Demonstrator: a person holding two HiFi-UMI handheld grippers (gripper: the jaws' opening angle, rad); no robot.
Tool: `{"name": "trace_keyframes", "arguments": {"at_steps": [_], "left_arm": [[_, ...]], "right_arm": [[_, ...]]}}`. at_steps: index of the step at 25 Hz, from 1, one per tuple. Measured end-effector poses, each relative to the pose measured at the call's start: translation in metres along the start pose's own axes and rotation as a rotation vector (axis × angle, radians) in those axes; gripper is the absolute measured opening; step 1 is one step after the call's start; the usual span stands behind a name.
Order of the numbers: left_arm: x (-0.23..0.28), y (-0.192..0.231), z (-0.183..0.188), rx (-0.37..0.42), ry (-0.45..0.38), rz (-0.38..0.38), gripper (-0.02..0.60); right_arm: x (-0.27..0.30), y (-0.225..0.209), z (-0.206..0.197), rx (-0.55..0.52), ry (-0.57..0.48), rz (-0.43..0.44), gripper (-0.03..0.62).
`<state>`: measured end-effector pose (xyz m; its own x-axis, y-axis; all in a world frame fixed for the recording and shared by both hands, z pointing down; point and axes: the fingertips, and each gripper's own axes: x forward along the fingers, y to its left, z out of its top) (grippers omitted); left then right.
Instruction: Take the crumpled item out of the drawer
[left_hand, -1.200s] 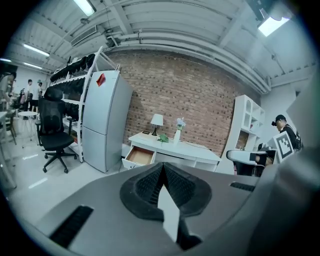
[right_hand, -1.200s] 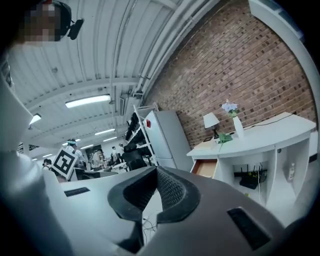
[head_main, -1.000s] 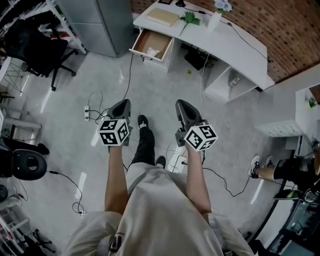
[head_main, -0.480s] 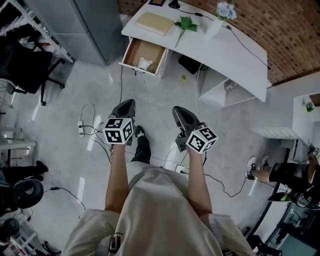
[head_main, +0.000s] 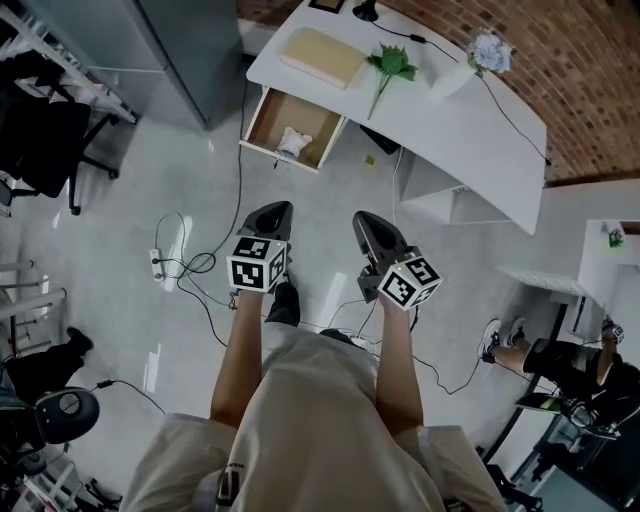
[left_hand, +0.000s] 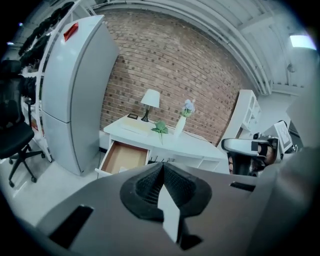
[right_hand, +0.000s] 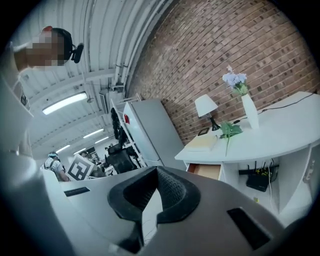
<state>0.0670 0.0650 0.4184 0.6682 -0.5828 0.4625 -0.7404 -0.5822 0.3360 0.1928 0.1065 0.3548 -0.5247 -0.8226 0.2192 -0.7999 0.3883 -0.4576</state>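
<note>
Head view: the crumpled item (head_main: 293, 141) lies in the open drawer (head_main: 302, 110) of the white desk (head_main: 450, 110), upper centre of frame. At mid-frame, the left gripper (head_main: 272, 210) and the right gripper (head_main: 363, 220) are clenched, holding nothing, well apart from the drawer.

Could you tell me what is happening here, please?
A person carrying two grippers faces a white desk whose drawer is open. A crumpled white item lies in the drawer, untouched. The left gripper and right gripper are both shut and empty, some way short of the desk.
</note>
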Motion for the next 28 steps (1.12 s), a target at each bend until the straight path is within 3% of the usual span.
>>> {"name": "trace_keyframes", "arguments": {"at_steps": [4,8,11,14,18,22,28], "left_arm": [[0.021,0.017,0.013,0.034,0.009,-0.027,0.014],[0.029,0.037,0.016,0.061,0.029,-0.017,0.014],[0.034,0.048,0.023,0.026,0.032,-0.019,0.014],[0.035,0.058,0.033,0.008,0.023,-0.003,0.014],[0.04,0.072,0.041,0.058,0.023,0.048,0.014],[0.045,0.092,0.066,0.054,-0.007,0.092,0.014],[0.048,0.132,0.065,-0.006,0.021,0.196,0.014]], "right_arm": [[0.019,-0.017,-0.007,-0.073,0.08,-0.035,0.025],[0.026,-0.033,-0.002,-0.103,0.082,-0.11,0.025],[0.037,-0.042,0.009,-0.13,0.078,-0.136,0.025],[0.056,-0.045,0.016,-0.149,0.098,-0.115,0.025],[0.093,-0.055,0.018,-0.16,0.119,-0.064,0.025],[0.146,-0.068,0.016,-0.198,0.204,-0.021,0.025],[0.204,-0.08,0.004,-0.251,0.324,0.065,0.025]]}}
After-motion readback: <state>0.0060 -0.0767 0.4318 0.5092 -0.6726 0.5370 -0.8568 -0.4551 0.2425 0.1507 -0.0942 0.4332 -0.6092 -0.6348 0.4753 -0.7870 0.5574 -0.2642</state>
